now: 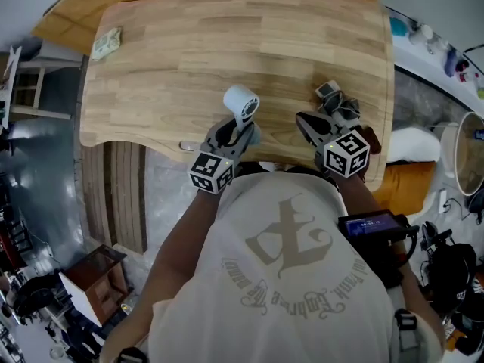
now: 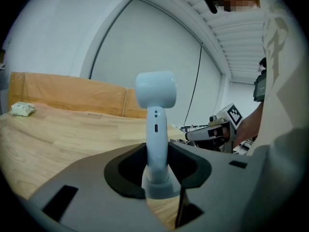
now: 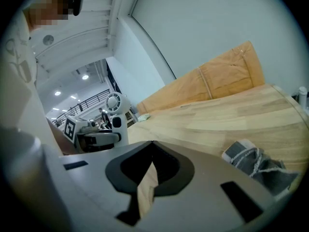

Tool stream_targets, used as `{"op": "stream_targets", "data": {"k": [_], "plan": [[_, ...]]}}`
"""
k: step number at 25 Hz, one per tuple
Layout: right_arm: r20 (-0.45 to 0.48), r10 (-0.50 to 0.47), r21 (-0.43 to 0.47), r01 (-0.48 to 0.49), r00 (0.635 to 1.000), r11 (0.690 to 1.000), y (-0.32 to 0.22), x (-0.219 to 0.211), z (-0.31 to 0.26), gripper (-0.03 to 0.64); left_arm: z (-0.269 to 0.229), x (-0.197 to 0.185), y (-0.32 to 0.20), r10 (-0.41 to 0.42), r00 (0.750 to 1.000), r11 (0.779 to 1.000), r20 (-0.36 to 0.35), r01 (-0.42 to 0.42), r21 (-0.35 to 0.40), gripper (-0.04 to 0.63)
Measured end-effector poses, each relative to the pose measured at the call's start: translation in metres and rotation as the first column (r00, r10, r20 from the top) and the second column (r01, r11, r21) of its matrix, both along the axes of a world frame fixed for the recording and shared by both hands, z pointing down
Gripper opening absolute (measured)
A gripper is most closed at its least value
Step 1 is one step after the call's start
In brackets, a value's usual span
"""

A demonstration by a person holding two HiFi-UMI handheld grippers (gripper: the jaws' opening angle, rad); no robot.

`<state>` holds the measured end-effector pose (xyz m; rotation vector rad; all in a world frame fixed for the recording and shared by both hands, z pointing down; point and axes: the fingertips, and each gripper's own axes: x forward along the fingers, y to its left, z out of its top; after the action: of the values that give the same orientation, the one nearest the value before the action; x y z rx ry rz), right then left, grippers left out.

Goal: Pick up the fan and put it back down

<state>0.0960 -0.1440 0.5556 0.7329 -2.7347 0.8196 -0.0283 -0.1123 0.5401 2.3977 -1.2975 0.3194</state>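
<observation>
The left tool (image 1: 236, 133) was clenched on the handle of the little white hand fan (image 1: 240, 104), low down near its foot. I think it gripped low so the round head was free on top and the fan stood straight up. The fan was near the front edge of the wooden bench (image 1: 189, 51), close to the person. Its foot looked very near the wood (I could not tell if it touched).

The right tool (image 1: 311, 124) was closed with nothing in it. It hung off to the right, likely because one tool was enough for a light fan. A gray cloth thing (image 1: 336, 100) lay just past it. A crumpled wad (image 1: 107, 42) sat in the far left corner, well out of the way.
</observation>
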Motion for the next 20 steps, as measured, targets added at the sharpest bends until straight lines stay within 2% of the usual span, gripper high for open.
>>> {"op": "stream_targets", "data": {"k": [6, 13, 20], "plan": [[-0.018, 0.031, -0.004, -0.031, 0.999, 1.000, 0.000, 0.013, 0.001, 0.012, 0.005, 0.028, -0.019, 0.097, 0.995, 0.995, 0.011, -0.097, 0.009, 0.144], [-0.025, 0.072, 0.035, -0.071, 0.997, 0.997, -0.021, 0.029, -0.014, 0.014, 0.012, 0.062, -0.041, 0.208, 0.978, 0.978, 0.035, -0.209, 0.025, 0.144], [-0.027, 0.114, 0.064, -0.112, 0.993, 0.992, -0.050, 0.037, -0.027, 0.012, 0.029, 0.084, -0.065, 0.274, 0.959, 0.961, 0.076, -0.276, 0.025, 0.144]]}}
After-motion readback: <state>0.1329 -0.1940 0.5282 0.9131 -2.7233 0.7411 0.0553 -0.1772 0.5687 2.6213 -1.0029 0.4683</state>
